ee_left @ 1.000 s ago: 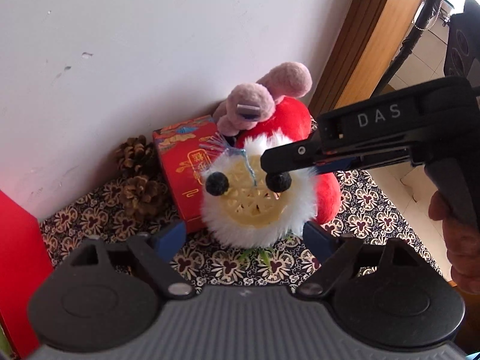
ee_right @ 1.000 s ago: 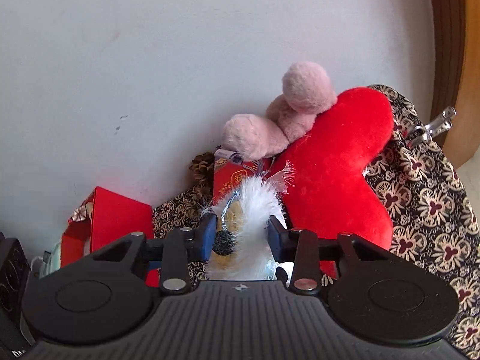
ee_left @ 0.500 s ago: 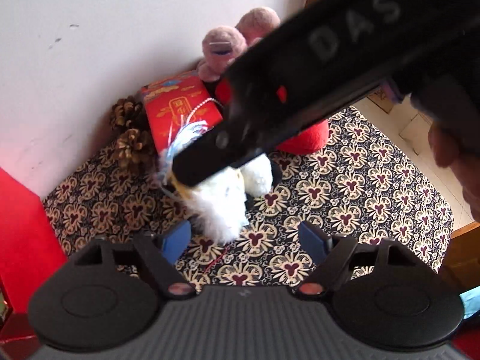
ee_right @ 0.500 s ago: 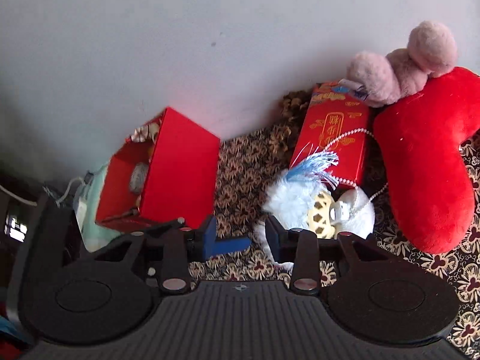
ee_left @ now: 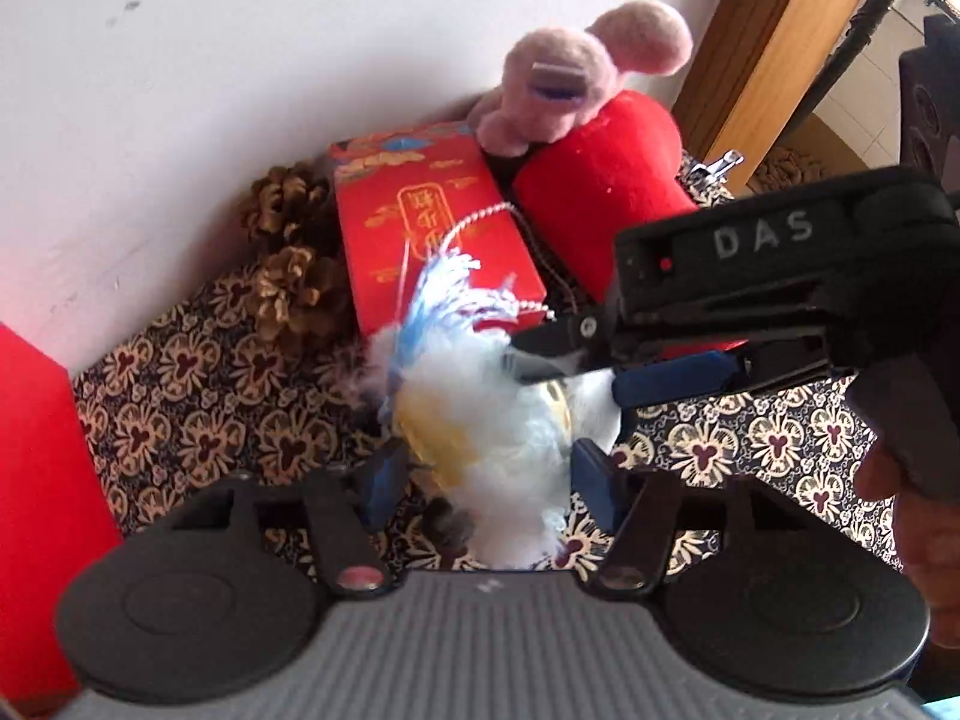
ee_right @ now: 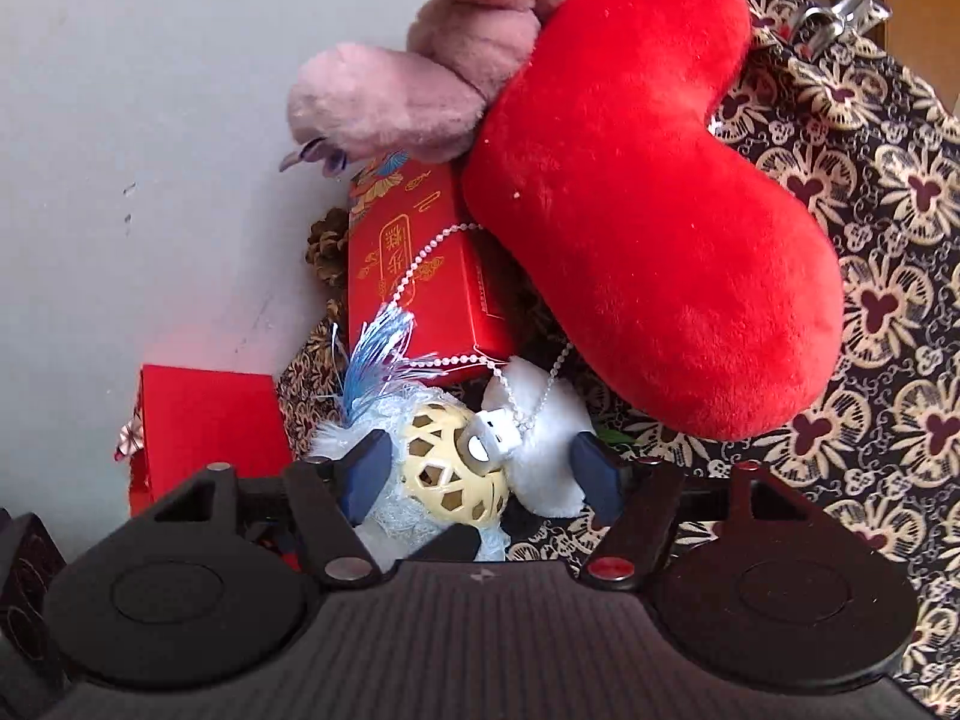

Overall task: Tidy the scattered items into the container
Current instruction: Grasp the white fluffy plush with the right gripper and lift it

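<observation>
Two grippers crowd one thing at this moment: the white fluffy toy with a cream lattice ball in its middle and a blue feather tuft [ee_right: 438, 468] lies on the dark flower-patterned cloth [ee_right: 888, 312], and both your tools are aimed at it. Your right gripper [ee_right: 480, 474] has its blue-padded jaws spread to either side of the toy, bracketing the fur without pinching it, probably so a squeeze lands across the firm ball. Your left gripper [ee_left: 489, 480] comes from the near side, jaws likewise spread, with the fur lying between them; blur hides whether a pad touches. In the left wrist view the right tool enters from 3 o'clock, its tips at the toy's upper edge. A white bead chain [ee_right: 420, 264] runs from the toy toward 12 o'clock, over the flat red gift box with gold lettering [ee_right: 414, 264] and under the red plush heart cushion [ee_right: 648, 192], so I judge a lift could drag on it; raise slowly. The pink plush animal [ee_right: 420, 90] leans on the cushion at 12 o'clock, and brown pine cones [ee_left: 294, 252] sit against the white wall [ee_left: 210, 60] at 10 o'clock. The red open box [ee_right: 204, 426], likely your container, stands at 9 o'clock, near the toy, so the carry should be brief.
</observation>
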A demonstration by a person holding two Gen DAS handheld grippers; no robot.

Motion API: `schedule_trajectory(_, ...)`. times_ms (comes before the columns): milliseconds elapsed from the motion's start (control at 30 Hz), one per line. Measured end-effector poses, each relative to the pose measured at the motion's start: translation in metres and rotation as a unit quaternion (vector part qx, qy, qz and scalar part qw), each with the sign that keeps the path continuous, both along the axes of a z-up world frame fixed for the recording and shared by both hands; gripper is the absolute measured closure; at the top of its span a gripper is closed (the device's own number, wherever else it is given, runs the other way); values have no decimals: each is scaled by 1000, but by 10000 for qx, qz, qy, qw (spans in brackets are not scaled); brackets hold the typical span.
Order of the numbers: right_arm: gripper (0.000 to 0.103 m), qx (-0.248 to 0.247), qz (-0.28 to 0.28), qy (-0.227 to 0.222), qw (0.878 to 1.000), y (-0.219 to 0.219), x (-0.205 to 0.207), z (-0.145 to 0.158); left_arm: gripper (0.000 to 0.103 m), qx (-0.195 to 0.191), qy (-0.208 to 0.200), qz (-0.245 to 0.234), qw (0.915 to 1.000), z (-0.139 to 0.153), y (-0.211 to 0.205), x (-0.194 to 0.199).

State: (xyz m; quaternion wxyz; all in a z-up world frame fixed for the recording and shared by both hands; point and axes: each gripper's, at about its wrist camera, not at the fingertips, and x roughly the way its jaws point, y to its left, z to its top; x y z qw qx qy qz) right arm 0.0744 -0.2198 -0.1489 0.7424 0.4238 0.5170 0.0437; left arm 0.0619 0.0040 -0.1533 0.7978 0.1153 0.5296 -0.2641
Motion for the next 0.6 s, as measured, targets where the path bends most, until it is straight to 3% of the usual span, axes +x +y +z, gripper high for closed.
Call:
schedule_trajectory(133,31,0,111,-104,9999,5,1,0,48,2,-26,13,10000,-3,2,-5)
schedule_trajectory(167,34,-21,156,-139,9998,6,1,1,50,17,-63,-6,10000,-3,2,-7)
schedule_trajectory(267,61,56,287,-298,9991,8,1,8,52,54,-143,-49,9999,-3,0,-11)
schedule_trajectory(367,63,-153,457,-395,9981,14,4,17,52,56,-167,-61,9998,-3,1,-14)
schedule_trajectory(433,60,-474,416,-501,9967,17,3,25,53,25,-166,-31,9999,-2,4,-14)
schedule_trajectory(500,34,-609,379,-506,9961,14,2,26,57,-15,-145,14,9999,-1,8,-13)
schedule_trajectory(600,28,-538,387,-311,9973,13,6,17,57,-94,-96,112,9998,1,17,-12)
